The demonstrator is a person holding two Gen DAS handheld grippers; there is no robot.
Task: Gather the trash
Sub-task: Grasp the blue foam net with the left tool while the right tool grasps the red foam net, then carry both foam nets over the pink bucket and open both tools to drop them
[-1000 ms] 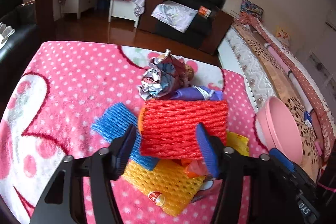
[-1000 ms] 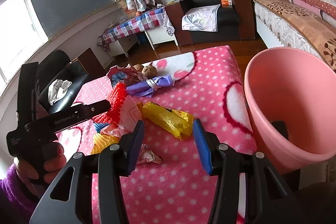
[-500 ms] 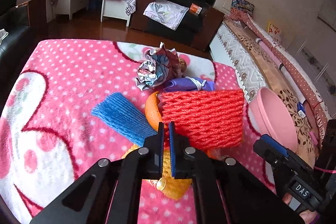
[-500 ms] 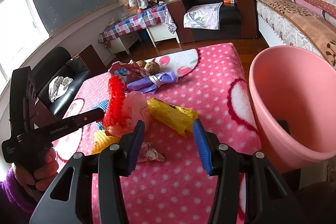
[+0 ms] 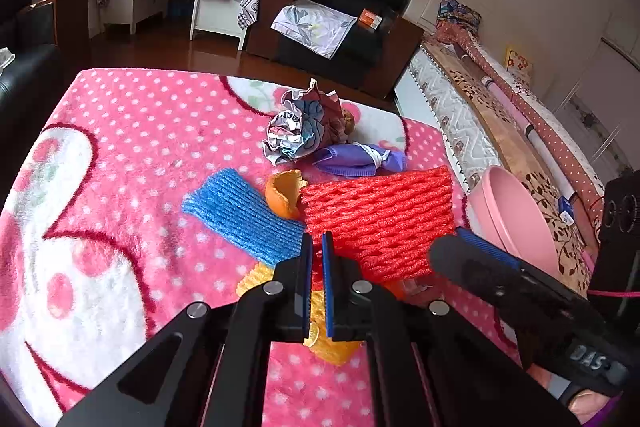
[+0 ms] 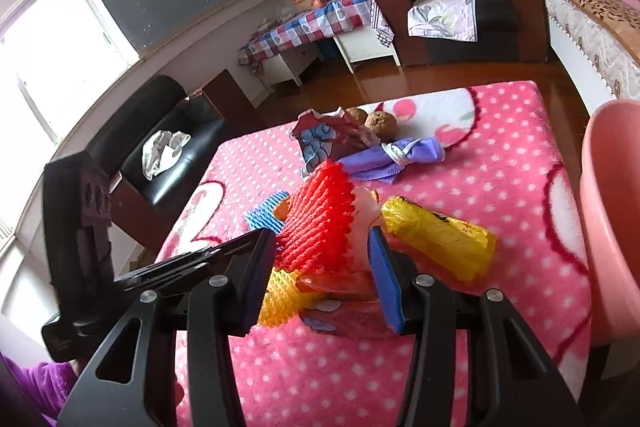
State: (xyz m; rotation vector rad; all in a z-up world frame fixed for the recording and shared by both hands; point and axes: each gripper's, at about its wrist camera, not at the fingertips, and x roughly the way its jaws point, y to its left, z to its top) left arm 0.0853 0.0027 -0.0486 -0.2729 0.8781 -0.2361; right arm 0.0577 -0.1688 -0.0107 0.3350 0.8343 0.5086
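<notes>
The left tongs (image 5: 316, 267) are clamped tight on the near corner of a red foam fruit net (image 5: 380, 219), which lies over the litter heap in the middle of the surface (image 5: 120, 155), a table under a pink polka-dot blanket. Just left of the red net lies a blue foam net (image 5: 240, 215), and an orange peel (image 5: 285, 193) sits between the two. A yellow foam net (image 5: 332, 339) pokes out beneath the left tongs. Farther back rest a crumpled foil snack bag (image 5: 298, 131) and a purple knotted cloth (image 5: 360, 159), touching each other.

In the right wrist view the red net (image 6: 320, 223) stands up on edge, pinched at its left end by the left tongs (image 6: 256, 247). The right tongs (image 6: 320, 279) are closing around the wrappers at the foot of the heap, with a crinkled clear wrapper (image 6: 344, 287) between the blue pads; whether the pads already press on it is hard to tell, as the left finger hides that side. A yellow plastic bag (image 6: 440, 239) lies just right of the right tongs, and two brown walnuts (image 6: 380, 123) sit behind the foil bag (image 6: 328, 139).

A pink plastic basin (image 6: 612, 219) stands off the right edge of the surface, well apart from the heap. A purple sleeve (image 6: 36, 383) shows at the lower left.
</notes>
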